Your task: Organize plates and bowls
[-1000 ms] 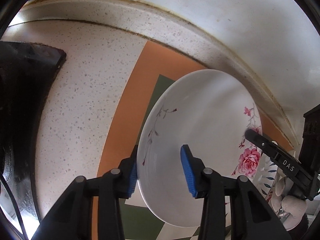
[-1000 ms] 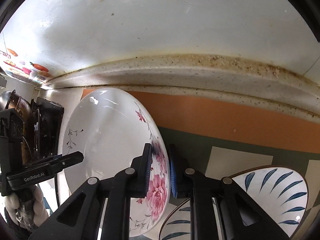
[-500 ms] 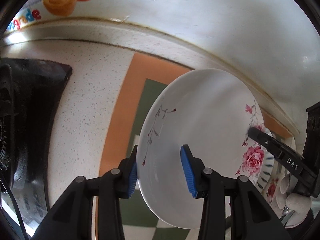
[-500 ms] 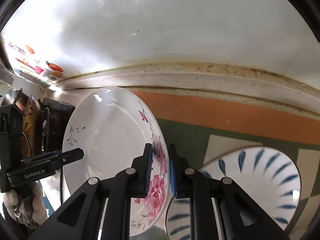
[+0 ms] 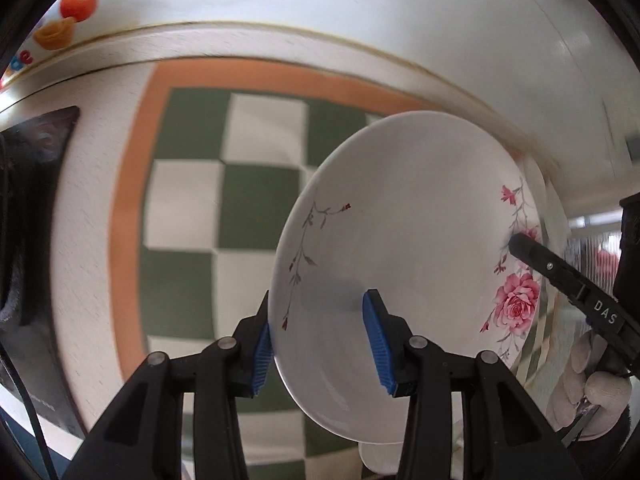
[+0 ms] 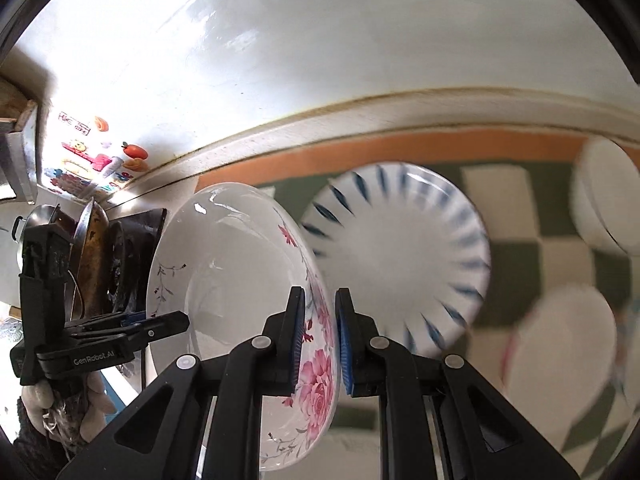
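A white plate with pink roses (image 5: 404,248) is held tilted in the air above the checked mat, gripped at opposite rims by both grippers. My left gripper (image 5: 320,344) is shut on its plain left rim. My right gripper (image 6: 320,340) is shut on the rose-painted rim of the same plate (image 6: 228,280); its finger also shows in the left wrist view (image 5: 560,272). A white plate with blue leaf strokes (image 6: 404,256) lies on the mat behind the held plate.
A green and white checked mat with an orange border (image 5: 192,184) covers the speckled counter. A white bowl (image 6: 608,196) and another white dish (image 6: 560,348) sit at the right. A black stove with pans (image 6: 100,248) stands at the left. A white wall runs behind.
Both grippers have lifted the rose plate up and back from the wall. More of the checked mat, the blue-leaf plate and further dishes have come into view.
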A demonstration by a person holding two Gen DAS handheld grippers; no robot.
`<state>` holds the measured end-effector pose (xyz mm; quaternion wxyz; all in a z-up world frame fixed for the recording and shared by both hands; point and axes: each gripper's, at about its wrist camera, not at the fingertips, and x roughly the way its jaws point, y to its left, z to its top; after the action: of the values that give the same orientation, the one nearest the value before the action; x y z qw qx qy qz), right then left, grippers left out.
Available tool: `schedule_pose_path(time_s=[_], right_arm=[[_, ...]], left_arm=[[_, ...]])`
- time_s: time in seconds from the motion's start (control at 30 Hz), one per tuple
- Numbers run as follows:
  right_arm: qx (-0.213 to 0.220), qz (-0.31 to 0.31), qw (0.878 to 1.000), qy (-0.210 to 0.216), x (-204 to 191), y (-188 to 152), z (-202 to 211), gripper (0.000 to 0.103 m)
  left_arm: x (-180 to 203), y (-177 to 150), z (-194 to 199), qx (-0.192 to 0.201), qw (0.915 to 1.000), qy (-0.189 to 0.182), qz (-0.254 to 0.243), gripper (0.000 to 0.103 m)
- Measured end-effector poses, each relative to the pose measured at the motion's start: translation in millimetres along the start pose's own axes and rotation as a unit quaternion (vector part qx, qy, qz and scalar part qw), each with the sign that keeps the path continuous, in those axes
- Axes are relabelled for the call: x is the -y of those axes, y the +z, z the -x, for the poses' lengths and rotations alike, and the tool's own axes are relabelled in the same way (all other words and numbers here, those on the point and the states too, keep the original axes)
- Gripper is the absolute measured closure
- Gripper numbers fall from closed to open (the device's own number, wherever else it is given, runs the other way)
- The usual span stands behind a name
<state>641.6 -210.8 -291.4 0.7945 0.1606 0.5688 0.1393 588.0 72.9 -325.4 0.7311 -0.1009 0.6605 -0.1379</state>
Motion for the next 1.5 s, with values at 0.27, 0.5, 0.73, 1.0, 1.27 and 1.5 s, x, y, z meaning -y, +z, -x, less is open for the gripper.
schedule_pose_path(time_s=[0.27, 0.5, 0.73, 1.0, 1.27, 1.5], right_arm=[[0.012, -0.016, 1.0, -0.02, 49.7, -84.9, 60.6, 0.086], [-0.008, -0.058, 0.998, -0.015, 86.2, -147.7, 68.1, 0.086], [-0.043, -0.083, 0.995, -0.015, 113.7, -184.1, 51.3, 0.086], [-0.068, -0.088, 0.994, -0.018, 128.9, -199.2, 37.6, 0.086], [-0.094, -0.088, 0.991, -0.034, 133.6, -196.5, 30.2, 0.086], [-0.115, -0.11, 0.987, -0.016, 139.8, -198.5, 22.6, 0.086]], left_arm=[[53.5, -53.5, -16.4, -0.045, 0.998, 0.002, -0.043, 0.064], [77.1, -100.9, -39.5, -0.09, 0.994, 0.018, -0.06, 0.064], [91.2, -116.2, -52.5, -0.1, 0.9904, 0.054, -0.079, 0.064], [119.2, -115.3, -77.7, -0.111, 0.9845, 0.092, -0.1, 0.064], [127.7, -120.8, -98.9, -0.126, 0.9805, 0.104, -0.109, 0.064], [134.5, -107.7, -110.4, -0.129, 0.9799, 0.11, -0.105, 0.064]])
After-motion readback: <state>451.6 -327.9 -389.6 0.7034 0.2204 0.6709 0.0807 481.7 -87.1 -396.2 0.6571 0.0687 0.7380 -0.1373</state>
